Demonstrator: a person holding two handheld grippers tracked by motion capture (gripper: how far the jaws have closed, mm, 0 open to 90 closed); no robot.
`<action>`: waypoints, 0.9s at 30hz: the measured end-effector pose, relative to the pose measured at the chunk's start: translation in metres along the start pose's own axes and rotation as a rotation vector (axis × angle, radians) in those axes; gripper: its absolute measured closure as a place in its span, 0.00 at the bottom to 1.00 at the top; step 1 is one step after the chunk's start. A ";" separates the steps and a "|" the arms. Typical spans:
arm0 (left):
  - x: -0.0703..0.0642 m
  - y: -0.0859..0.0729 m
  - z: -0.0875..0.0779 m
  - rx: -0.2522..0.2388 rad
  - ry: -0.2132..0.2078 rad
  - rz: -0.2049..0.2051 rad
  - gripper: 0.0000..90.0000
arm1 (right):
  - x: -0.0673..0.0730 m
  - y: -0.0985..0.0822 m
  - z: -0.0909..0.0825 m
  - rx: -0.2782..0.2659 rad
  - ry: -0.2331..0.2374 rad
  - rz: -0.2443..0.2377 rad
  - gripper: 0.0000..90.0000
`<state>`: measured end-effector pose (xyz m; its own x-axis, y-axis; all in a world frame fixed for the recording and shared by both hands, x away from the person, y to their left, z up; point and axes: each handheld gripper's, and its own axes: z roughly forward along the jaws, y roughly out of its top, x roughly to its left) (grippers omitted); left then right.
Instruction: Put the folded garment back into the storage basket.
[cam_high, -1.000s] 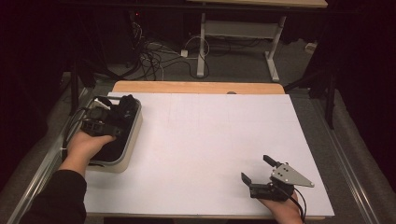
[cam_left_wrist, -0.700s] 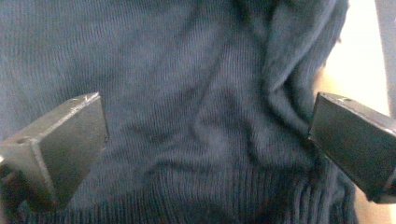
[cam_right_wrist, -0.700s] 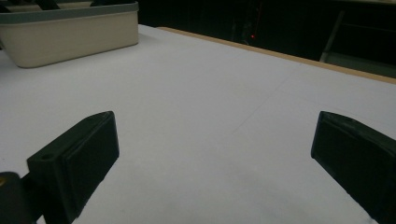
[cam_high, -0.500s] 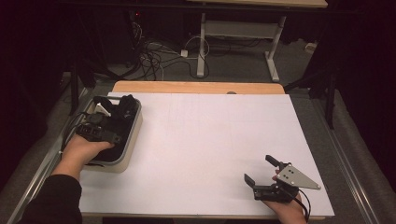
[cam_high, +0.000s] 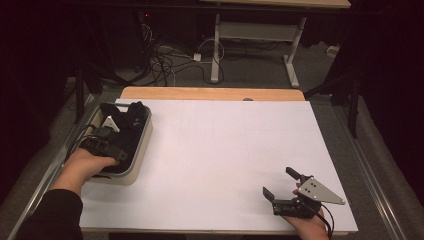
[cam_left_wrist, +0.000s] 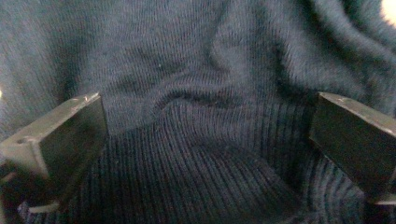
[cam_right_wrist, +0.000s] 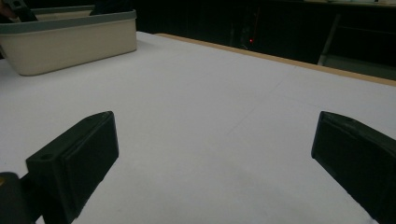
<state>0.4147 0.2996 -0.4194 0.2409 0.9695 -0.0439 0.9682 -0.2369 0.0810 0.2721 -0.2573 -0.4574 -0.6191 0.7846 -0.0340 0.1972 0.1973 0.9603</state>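
A beige bin (cam_high: 141, 152) stands at the table's left edge with a dark blue knit garment (cam_high: 132, 114) in it. My left gripper (cam_high: 120, 131) reaches down into the bin, held by a hand. In the left gripper view its jaws stand wide apart (cam_left_wrist: 205, 112) just over the ribbed knit garment (cam_left_wrist: 187, 60); they have just been opening, and the pads press on nothing. My right gripper (cam_high: 279, 181) rests at the front right of the white table (cam_high: 225, 135), open, with bare tabletop between its fingertips (cam_right_wrist: 212, 121). The bin (cam_right_wrist: 70, 44) shows far off to its left.
A wooden strip (cam_high: 210, 93) runs along the table's far edge. Beyond it, cables (cam_high: 165, 60) and a metal desk frame (cam_high: 217, 45) lie on the dark floor. Metal rails (cam_high: 372, 165) flank the table.
The left hand has shifted slightly inside the bin. The right gripper has stayed in place at the front right.
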 end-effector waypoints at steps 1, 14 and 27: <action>0.000 0.000 0.000 0.000 0.000 0.000 0.00 | 0.000 0.000 0.000 0.000 0.000 0.000 0.02; -0.004 0.002 -0.019 0.001 0.007 0.015 0.00 | 0.002 -0.001 0.001 0.005 -0.002 -0.004 0.02; -0.025 0.009 -0.049 0.049 -0.002 0.047 0.00 | 0.001 -0.002 0.000 0.009 -0.008 -0.001 0.02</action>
<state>0.4137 0.2763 -0.3687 0.2859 0.9573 -0.0430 0.9580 -0.2846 0.0337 0.2710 -0.2572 -0.4589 -0.6136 0.7887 -0.0376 0.2029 0.2035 0.9578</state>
